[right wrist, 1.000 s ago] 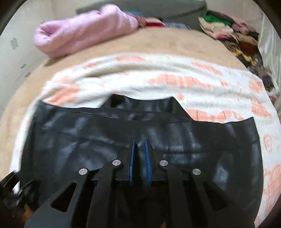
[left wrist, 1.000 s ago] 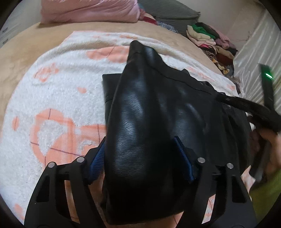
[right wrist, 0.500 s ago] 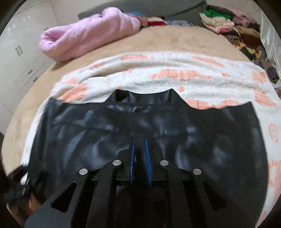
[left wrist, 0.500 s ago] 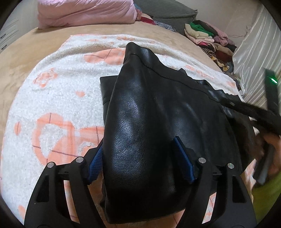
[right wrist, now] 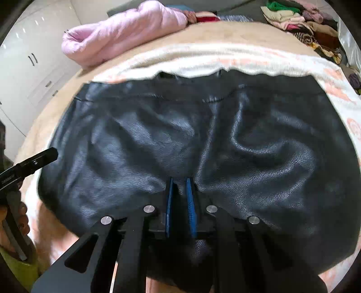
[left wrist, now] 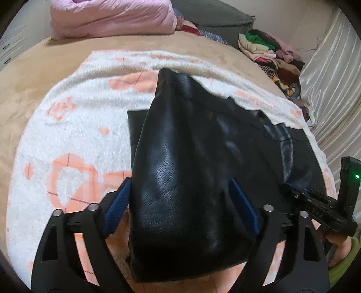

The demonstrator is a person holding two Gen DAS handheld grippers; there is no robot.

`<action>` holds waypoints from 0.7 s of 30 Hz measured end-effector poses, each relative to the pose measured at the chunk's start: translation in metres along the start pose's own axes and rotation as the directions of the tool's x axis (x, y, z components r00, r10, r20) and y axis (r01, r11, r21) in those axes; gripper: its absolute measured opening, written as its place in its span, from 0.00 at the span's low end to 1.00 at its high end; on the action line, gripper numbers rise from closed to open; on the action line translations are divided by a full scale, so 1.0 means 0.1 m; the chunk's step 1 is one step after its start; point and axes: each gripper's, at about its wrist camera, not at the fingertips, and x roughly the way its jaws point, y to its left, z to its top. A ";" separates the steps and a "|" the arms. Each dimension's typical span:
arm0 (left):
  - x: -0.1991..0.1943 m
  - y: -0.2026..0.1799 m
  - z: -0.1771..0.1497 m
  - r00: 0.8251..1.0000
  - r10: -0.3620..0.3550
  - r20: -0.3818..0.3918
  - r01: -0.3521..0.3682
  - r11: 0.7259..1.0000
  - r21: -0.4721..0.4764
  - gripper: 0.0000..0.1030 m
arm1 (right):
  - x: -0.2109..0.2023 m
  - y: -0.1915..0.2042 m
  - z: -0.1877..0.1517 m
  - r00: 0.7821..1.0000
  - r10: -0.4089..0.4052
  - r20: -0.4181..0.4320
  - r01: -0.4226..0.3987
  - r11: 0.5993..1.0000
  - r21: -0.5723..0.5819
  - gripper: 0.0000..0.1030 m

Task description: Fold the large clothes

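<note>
A black leather garment (left wrist: pixel 203 135) lies on a white and orange blanket (left wrist: pixel 67 126) on the bed. In the left wrist view a thick fold of it (left wrist: pixel 180 202) bulges between the wide-apart blue pads of my left gripper (left wrist: pixel 180 202). In the right wrist view the leather (right wrist: pixel 248 139) spreads wide and wrinkled, and my right gripper (right wrist: pixel 180 191) is shut on a pinch of it at the near edge. The right gripper also shows at the right edge of the left wrist view (left wrist: pixel 315 202). The left gripper shows at the left edge of the right wrist view (right wrist: pixel 29 164).
A rolled pink quilt (left wrist: pixel 108 20) lies at the bed's far side, also seen in the right wrist view (right wrist: pixel 126 36). A pile of folded clothes (left wrist: pixel 270 54) sits at the far right. White cabinets (right wrist: pixel 33 67) stand to the left. A shiny curtain (left wrist: pixel 334 90) hangs at the right.
The right gripper has moved forward with the leather edge, carrying it over the garment; the leather now fills more of its view and wrinkles. The left gripper holds its fold about where it was.
</note>
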 end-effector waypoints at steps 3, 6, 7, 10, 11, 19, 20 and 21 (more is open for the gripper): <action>-0.09 -0.03 0.04 1.000 0.008 0.019 -0.008 1.000 0.013 0.82 | -0.21 0.10 -0.06 0.998 0.037 0.043 -0.037 0.999 -0.011 0.35; -0.16 -0.03 0.06 0.999 0.018 0.034 -0.018 1.000 0.013 0.90 | -0.36 0.25 -0.10 0.996 0.054 0.076 -0.050 0.998 -0.047 0.50; -0.19 -0.03 0.07 0.999 0.028 0.041 -0.029 1.000 0.012 0.91 | -0.39 0.29 -0.11 0.994 0.065 0.084 -0.060 0.997 -0.058 0.62; -0.24 -0.01 0.10 0.997 0.058 0.050 -0.058 0.998 0.009 0.91 | -0.49 0.47 -0.15 0.990 0.089 0.111 -0.080 0.993 -0.088 0.86; -0.25 0.01 0.10 0.996 0.071 0.052 -0.071 0.997 0.006 0.91 | -0.51 0.52 -0.16 0.988 0.092 0.122 -0.080 0.992 -0.099 0.89; -0.32 0.19 0.12 0.991 0.123 0.051 -0.122 0.992 -0.021 0.91 | -0.52 1.16 -0.31 0.985 0.055 0.164 0.002 0.943 -0.331 0.95; -0.33 0.21 0.12 0.991 0.125 0.049 -0.124 0.992 -0.025 0.91 | -0.51 1.23 -0.35 0.985 0.050 0.163 0.011 0.935 -0.356 0.96; -0.33 0.24 0.11 0.991 0.126 0.046 -0.125 0.992 -0.030 0.91 | -0.48 1.30 -0.38 0.986 0.049 0.159 0.015 0.926 -0.378 0.96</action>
